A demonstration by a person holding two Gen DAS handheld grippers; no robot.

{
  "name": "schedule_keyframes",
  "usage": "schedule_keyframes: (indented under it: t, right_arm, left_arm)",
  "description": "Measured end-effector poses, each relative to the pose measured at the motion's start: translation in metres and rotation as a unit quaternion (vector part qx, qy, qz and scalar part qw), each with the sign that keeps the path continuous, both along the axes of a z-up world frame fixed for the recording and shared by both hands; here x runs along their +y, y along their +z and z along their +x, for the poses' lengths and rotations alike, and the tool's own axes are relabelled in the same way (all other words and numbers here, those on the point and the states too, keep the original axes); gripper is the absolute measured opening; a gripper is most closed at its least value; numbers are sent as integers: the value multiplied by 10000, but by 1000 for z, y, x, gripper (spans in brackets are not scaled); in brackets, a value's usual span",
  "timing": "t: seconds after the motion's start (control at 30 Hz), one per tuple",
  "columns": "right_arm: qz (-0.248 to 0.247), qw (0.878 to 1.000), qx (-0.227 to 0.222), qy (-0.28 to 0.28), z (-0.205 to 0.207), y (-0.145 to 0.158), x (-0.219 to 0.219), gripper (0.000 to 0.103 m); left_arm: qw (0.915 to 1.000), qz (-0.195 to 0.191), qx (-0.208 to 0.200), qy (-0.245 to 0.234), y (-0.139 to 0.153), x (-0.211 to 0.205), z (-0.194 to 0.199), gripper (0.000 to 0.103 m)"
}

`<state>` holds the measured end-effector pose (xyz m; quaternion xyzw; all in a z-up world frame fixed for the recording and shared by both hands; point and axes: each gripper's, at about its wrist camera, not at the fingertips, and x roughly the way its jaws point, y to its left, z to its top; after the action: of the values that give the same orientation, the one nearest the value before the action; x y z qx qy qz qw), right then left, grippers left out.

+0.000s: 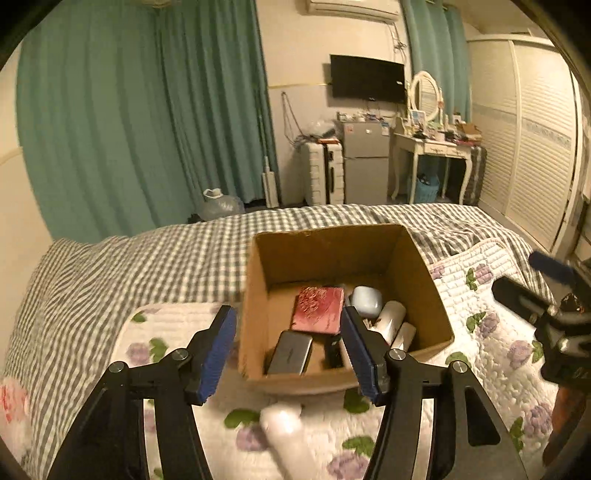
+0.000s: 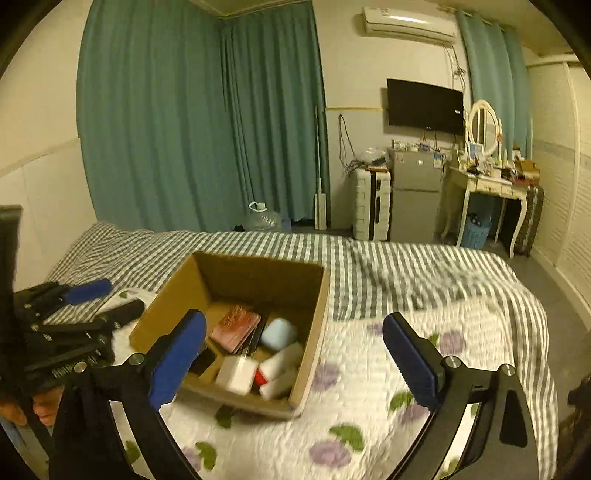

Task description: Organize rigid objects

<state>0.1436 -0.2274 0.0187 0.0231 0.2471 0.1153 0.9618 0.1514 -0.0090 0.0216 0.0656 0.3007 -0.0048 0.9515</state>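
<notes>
My left tongs (image 1: 288, 350) hang over the near edge of the cardboard box (image 1: 421, 280), their blue pads spread wide with nothing between them; the right tongs (image 2: 295, 354) are spread even wider, also gripping nothing, with the box just to the left of their gap. The box sits open-topped on a white quilt (image 1: 491, 354) printed with purple flowers and green leaves, and that quilt lies over a grey-and-white checked bedspread (image 1: 110, 266) that covers the rest of the bed. Inside the box I see a red patterned case (image 1: 318, 309) lying flat, a dark grey slab (image 1: 290, 352) near the front wall, a pale blue rounded case (image 1: 366, 300) toward the back, and white cylinders (image 1: 393, 317) leaning at the right side; in the right view the contents are blurred. A white blurred object (image 1: 282, 424) lies on the quilt just in front of the box, below my left tongs; I cannot tell what it is. Beyond the bed, teal curtains (image 1: 147, 110) hang along the wall, a dark television (image 1: 367, 78) is mounted beneath an air conditioner (image 1: 352, 8), and under it stand a small grey fridge (image 1: 365, 162) with a white ribbed suitcase (image 1: 323, 173) beside it. To the right is a white dressing table (image 1: 432, 146) with an oval mirror (image 1: 424, 94) and cluttered top, a blue basket (image 1: 426, 188) beneath it, and white louvred wardrobe doors (image 1: 532, 140) along the side wall. A clear water jug (image 1: 219, 205) sits on the floor by the curtains.
</notes>
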Motion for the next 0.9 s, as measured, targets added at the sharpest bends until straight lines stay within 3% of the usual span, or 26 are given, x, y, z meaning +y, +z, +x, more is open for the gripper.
schedule_keyframes:
  t: [0.23, 0.47, 0.77, 0.87, 0.9]
  right_arm:
    - [-101, 9993, 352, -121, -21, -37, 11, 100]
    - [-281, 9964, 788, -158, -16, -81, 28, 100]
    - [-552, 9920, 1129, -77, -2, -105, 44, 100]
    - [-592, 9913, 1176, -54, -1, -107, 46, 100]
    - [-594, 9911, 1187, -57, 0, -108, 45, 100]
  left_arm:
    - [9992, -216, 180, 280, -39, 19, -25, 63]
    - [9952, -380, 784, 437, -104, 36, -15, 63]
    - [9861, -715, 1455, 369, -159, 39, 10, 63]
    - [9844, -732, 1579, 260, -165, 36, 12, 60]
    - [9847, -727, 1567, 227, -164, 34, 11, 46]
